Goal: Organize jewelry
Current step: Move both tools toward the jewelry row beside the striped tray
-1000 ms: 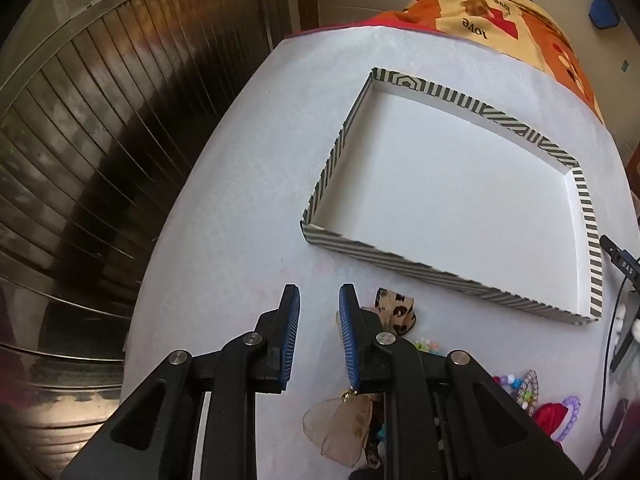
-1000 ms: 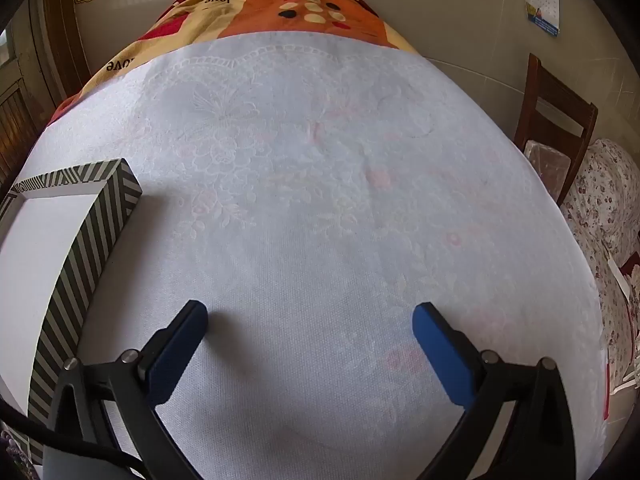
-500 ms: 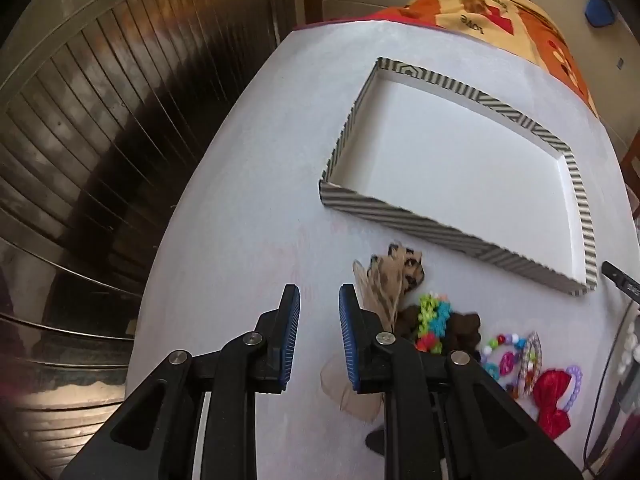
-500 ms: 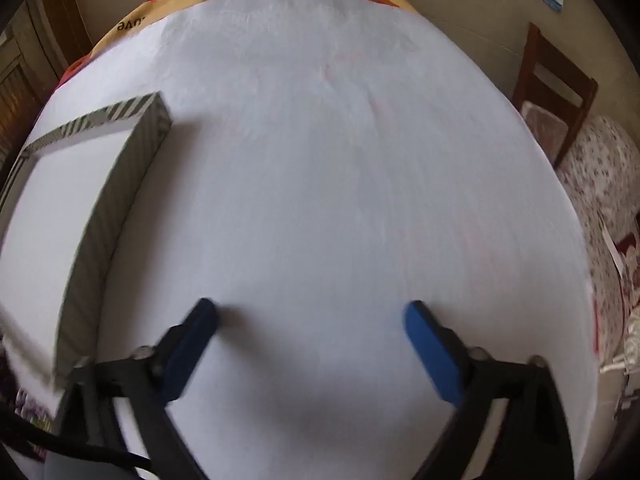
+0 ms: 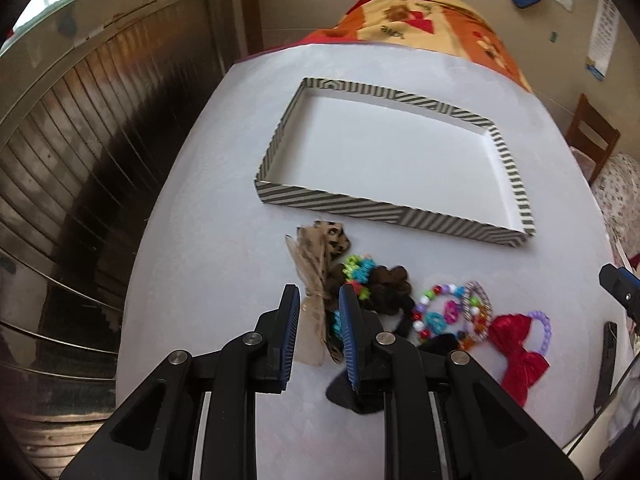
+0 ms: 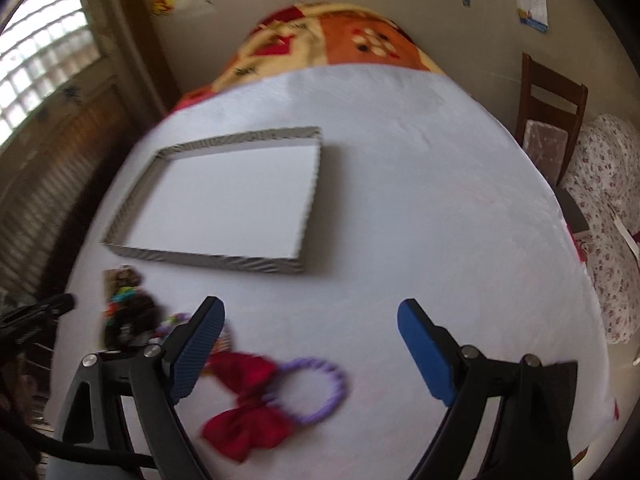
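Note:
A shallow striped tray [image 5: 384,216] with a white, bare floor lies on the white tablecloth; it also shows in the right wrist view [image 6: 208,258]. In front of it lies a heap of jewelry: a leopard-print bow [image 5: 316,264], a dark scrunchie [image 5: 390,288], bead bracelets [image 5: 452,312], a red bow [image 5: 518,354] on a purple ring [image 6: 316,392]. My left gripper [image 5: 319,304] hovers above the leopard bow, jaws narrowly apart, holding nothing. My right gripper [image 6: 310,324] is wide open above the red bow [image 6: 250,404].
The table's left edge drops to a dark wooden floor [image 5: 80,160]. A patterned blanket [image 5: 424,20] covers the far end. A wooden chair [image 6: 552,120] and floral cushion [image 6: 608,208] stand to the right.
Both grippers have pulled back and risen. The tray looks farther off and the jewelry heap has come fully into view. Neither gripper's opening changed.

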A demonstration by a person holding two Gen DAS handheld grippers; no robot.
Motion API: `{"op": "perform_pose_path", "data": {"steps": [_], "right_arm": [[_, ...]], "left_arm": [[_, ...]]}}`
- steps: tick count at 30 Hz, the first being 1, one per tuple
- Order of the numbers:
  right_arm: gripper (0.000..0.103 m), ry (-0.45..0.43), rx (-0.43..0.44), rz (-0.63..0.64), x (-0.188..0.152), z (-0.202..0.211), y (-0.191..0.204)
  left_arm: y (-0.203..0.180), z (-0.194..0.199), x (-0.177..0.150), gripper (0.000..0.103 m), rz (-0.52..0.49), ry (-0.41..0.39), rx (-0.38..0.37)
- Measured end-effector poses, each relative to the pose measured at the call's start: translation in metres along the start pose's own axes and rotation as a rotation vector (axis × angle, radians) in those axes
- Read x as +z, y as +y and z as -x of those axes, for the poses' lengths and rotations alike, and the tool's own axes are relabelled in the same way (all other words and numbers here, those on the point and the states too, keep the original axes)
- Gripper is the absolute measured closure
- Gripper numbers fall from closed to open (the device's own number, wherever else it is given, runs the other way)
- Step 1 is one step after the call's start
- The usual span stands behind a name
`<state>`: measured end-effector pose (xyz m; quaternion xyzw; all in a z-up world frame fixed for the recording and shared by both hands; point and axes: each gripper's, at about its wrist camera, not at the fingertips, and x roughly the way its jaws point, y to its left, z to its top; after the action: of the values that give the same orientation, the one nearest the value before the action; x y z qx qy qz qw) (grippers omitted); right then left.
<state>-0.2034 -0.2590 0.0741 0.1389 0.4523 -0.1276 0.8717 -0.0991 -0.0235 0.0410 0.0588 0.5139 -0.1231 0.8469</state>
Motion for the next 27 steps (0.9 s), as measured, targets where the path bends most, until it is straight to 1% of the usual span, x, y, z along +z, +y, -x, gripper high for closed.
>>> {"op": "perform_pose_path", "data": {"steps": [3, 6, 11, 15, 22, 27], "right_arm": [[0.012, -0.02, 0.009, 0.02, -0.008, 0.012, 0.019], [0.012, -0.02, 0.016, 0.052, -0.015, 0.02, 0.034], [0.012, -0.027, 0.033, 0.079, -0.023, 0.03, 0.052], [0.012, -0.031, 0.03, 0.089, -0.023, 0.035, 0.059], [0.012, -0.022, 0.056, 0.077, -0.023, 0.037, 0.063], [0.012, -0.023, 0.044, 0.079, -0.023, 0.037, 0.063]], "left_arm": [[-0.002, 0.006, -0.005, 0.102, -0.013, -0.006, -0.005], [-0.003, 0.011, -0.01, 0.102, -0.014, -0.012, -0.008], [0.001, 0.017, -0.019, 0.102, -0.018, -0.019, -0.005], [0.008, 0.021, -0.025, 0.102, -0.019, -0.025, -0.006], [0.011, 0.028, -0.03, 0.102, -0.021, -0.037, -0.002], [0.009, 0.029, -0.033, 0.102, -0.03, -0.033, -0.01]]}}
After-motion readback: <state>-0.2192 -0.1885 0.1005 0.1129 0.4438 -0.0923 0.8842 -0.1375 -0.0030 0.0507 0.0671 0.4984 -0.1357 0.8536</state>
